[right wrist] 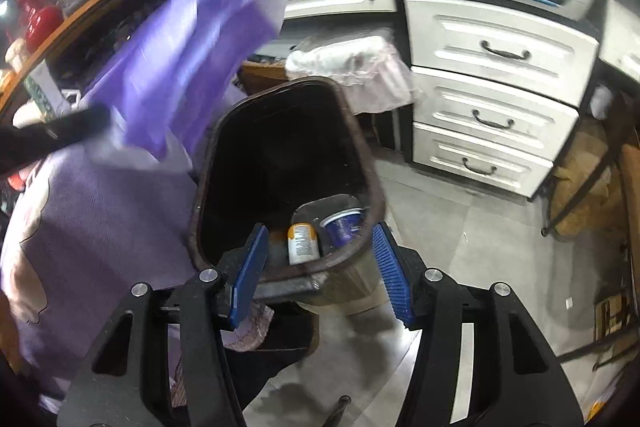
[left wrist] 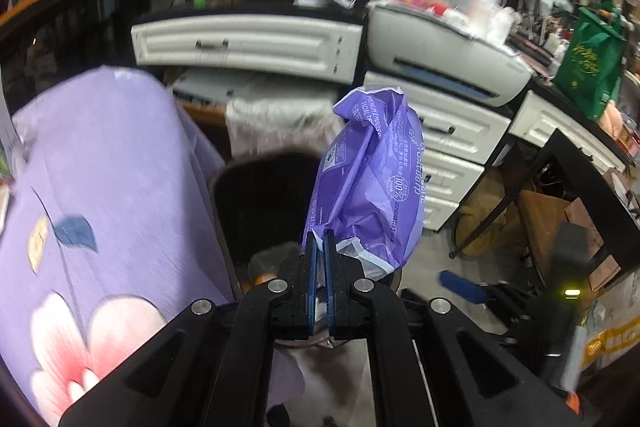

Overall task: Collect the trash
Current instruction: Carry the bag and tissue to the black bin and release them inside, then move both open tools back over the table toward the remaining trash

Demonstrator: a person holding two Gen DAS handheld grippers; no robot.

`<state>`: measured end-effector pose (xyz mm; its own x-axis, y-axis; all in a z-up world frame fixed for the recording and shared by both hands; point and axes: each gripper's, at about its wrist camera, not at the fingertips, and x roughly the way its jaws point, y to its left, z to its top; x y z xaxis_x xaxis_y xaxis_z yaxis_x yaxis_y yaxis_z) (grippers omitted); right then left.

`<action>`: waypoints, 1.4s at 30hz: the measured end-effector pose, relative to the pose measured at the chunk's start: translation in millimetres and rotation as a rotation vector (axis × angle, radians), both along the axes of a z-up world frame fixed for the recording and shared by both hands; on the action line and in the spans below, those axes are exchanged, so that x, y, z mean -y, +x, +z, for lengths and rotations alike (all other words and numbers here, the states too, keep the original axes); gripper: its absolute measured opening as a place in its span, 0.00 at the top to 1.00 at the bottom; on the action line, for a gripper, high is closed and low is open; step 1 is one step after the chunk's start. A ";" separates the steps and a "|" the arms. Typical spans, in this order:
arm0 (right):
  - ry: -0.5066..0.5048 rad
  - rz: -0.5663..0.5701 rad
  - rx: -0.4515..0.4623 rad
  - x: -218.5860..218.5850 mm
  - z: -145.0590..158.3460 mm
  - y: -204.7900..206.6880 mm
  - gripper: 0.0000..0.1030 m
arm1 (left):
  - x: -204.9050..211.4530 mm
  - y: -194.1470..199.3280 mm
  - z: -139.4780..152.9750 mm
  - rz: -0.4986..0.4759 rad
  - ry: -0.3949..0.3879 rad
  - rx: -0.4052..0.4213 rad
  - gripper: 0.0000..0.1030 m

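Above brown bin (right wrist: 208, 163): left hand-held gripper (left wrist: 320, 247) clenched on purple wrapper (left wrist: 368, 179) corner, poised to drop; right hand-held gripper (right wrist: 320, 259) released, empty, straddling bin's near rim.

A grey tiled floor (right wrist: 460, 219) is filling the lower right of the right wrist view, carrying a dark bin (right wrist: 372, 195) and white drawers (right wrist: 492, 115).

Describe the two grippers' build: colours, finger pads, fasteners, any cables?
Both match. The left gripper has matte black angular linkage arms with cut-out windows, round silver pivot pins and thin blue pads on the inner finger faces. The right gripper is the same black frame; its blue pads show a ribbed texture. No cables, markings or sleeves visible.
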<state>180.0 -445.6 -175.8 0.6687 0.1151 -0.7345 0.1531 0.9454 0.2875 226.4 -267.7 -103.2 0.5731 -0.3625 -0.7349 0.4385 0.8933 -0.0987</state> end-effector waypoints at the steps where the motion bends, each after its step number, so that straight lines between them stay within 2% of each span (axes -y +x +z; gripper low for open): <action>1: 0.009 -0.009 0.000 4.1 0.3 -4.2 0.46 | 1.7 0.8 -4.2 0.008 0.002 -0.013 0.96; 11: 0.025 -0.061 -0.003 18.9 0.3 -29.7 0.46 | 27.9 12.0 -38.9 0.073 0.038 -0.103 0.96; 17: 0.030 -0.089 -0.010 28.7 -0.5 -39.9 0.44 | 32.6 18.0 -54.6 0.098 0.022 -0.158 0.95; 20: 0.028 -0.103 -0.014 33.8 -1.4 -41.9 0.43 | 34.3 17.7 -57.4 0.087 0.010 -0.174 0.84; 22: 0.032 -0.115 -0.018 37.2 -2.6 -43.9 0.43 | 34.9 15.8 -55.8 0.080 0.007 -0.167 0.63; 25: 0.039 -0.128 -0.020 40.1 -3.0 -45.1 0.43 | 34.6 10.1 -49.4 0.064 -0.006 -0.140 0.50; 34: 0.028 -0.128 -0.006 37.1 8.6 -47.6 0.43 | 25.8 -12.5 -21.3 -0.002 -0.035 -0.061 0.37; 42: -0.015 -0.024 0.060 6.9 38.9 -46.9 0.43 | -15.8 -30.8 15.4 -0.007 -0.098 -0.018 0.31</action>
